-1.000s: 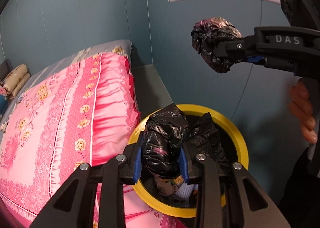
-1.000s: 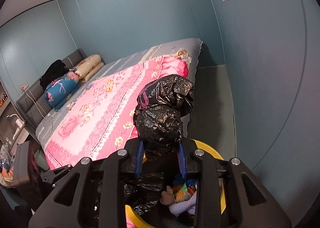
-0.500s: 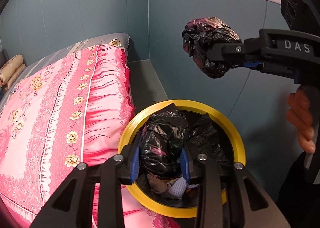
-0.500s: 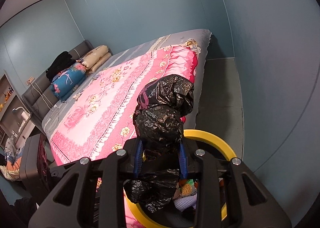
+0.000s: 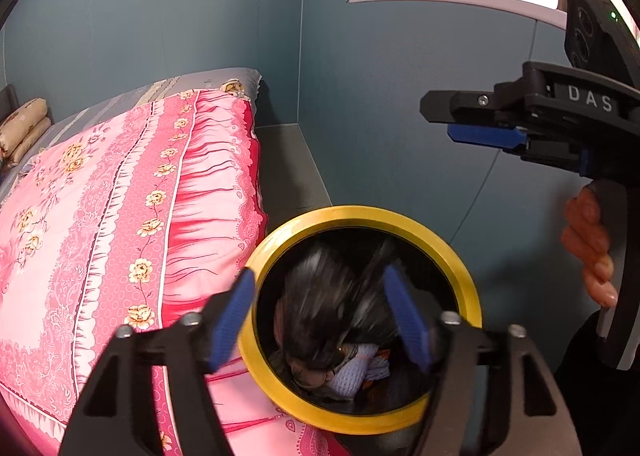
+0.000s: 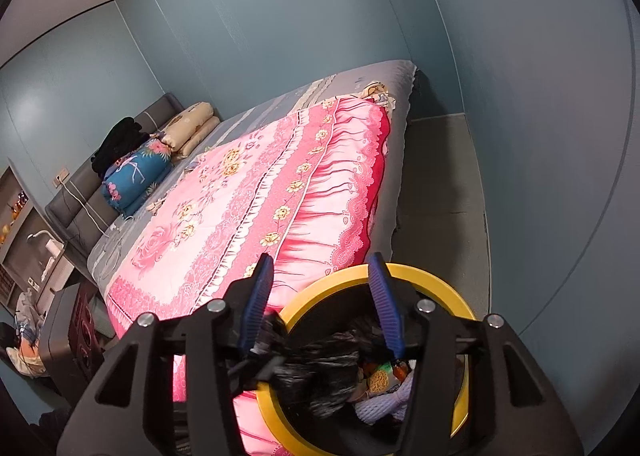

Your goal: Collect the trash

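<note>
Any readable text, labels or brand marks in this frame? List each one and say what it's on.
"DAS": raised letters on the black body of the right gripper, seen in the left wrist view.
Snack wrapper inside the yellow-rimmed trash bin: there is print, but too small and blurred to read.
Pink floral bedspread: pattern only, no words.
Nothing else legible in either view.

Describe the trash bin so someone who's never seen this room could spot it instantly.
Start at the bed with the pink floral quilt. At its near corner, on the side toward the blue wall, stands the trash bin: round, dark inside, holding crumpled black bags and scraps. Its bright yellow rim sets it apart; nothing else nearby is yellow and ring-shaped.
</note>
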Motion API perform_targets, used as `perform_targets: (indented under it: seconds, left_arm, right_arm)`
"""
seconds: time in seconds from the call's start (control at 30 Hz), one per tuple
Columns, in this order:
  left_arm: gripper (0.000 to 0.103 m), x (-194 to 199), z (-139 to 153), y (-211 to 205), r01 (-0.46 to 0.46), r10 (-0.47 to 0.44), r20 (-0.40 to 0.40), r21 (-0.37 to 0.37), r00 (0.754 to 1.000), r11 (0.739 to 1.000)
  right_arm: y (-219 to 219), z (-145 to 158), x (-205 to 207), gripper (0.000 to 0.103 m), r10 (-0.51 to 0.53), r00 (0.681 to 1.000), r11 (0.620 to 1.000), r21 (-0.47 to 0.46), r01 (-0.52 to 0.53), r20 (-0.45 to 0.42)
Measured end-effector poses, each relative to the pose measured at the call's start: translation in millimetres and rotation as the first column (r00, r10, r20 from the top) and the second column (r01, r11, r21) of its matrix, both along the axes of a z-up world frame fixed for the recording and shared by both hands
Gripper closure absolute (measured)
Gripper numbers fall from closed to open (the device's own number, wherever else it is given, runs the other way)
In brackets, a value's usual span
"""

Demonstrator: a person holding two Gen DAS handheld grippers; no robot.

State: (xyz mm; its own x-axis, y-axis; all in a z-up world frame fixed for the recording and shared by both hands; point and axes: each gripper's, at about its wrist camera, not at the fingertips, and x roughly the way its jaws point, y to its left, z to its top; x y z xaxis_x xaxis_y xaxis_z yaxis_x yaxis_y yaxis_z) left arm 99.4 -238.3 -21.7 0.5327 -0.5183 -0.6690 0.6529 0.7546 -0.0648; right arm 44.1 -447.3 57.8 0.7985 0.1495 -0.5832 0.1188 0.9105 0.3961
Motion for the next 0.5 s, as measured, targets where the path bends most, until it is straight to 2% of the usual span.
perform_targets:
  seconds: [0.17,0.5]
  left_arm:
    - [0.026,3,3,7,-0.015,0.014,-0.014,-0.043,1.0,0.999]
    - [0.026,13,8,35,-0.092,0.087,-0.052,-0.116,0.995,0.989]
  right_arm:
    - [2,2,0,0.053,-0.001,1.0,1.0,0.001,0.001,0.007]
    - [11,7,-2,0.05,0.02,0.999,1.0,-0.016,-0.019,0.04]
